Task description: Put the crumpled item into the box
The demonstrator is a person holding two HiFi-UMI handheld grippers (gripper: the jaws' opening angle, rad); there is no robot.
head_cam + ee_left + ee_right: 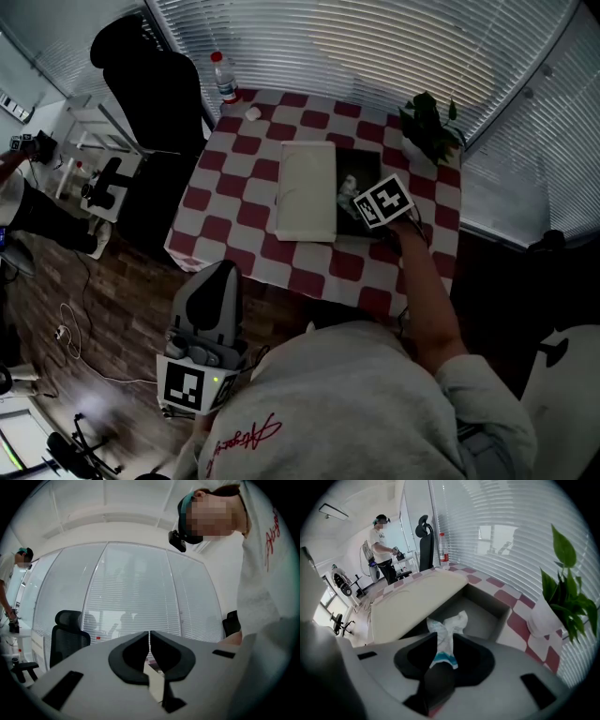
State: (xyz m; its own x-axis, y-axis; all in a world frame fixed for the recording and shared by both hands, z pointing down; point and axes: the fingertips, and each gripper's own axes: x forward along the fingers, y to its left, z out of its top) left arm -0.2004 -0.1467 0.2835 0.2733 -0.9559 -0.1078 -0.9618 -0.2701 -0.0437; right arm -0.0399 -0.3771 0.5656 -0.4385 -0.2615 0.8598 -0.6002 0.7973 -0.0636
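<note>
Right tongs (442, 644) clamped on the wad (445, 629) above the open box (483, 617).
Left tongs (150, 639) together, empty (off the counter (246, 178)). The wad may cling to a jaw or glance off the lid (412, 603).

Nothing legible found.

Your sweatshirt (246, 433) carries a line of red script. Its letters cannot be made out in the head view or the left gripper view.

The bottle (225, 82) has a red label, with print too small to read.

Your left cube (185, 386) and right cube (384, 202) bear black-and-white square markers, which are patterns, not text.
</note>
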